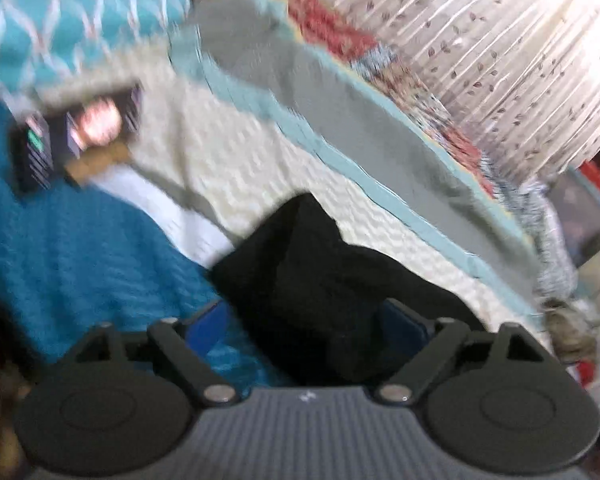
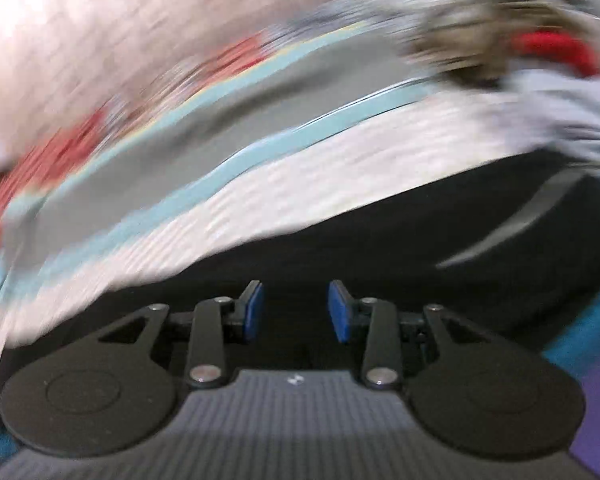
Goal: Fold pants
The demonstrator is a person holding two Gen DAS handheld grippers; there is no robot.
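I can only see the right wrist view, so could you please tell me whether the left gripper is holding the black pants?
Observer: No. The left gripper stands wide open. The black fabric pants lie between its blue pads, and neither pad visibly presses on them.
Operator: Thank you. What lies beside the pants on that side?
Observer: A teal knitted blanket. The pants' edge lies against it, and one pad hangs over it.
Operator: Is anything else near there?
Observer: A small dark device with a lit screen, blurred, lies at the blanket's far edge, apart from the pants.
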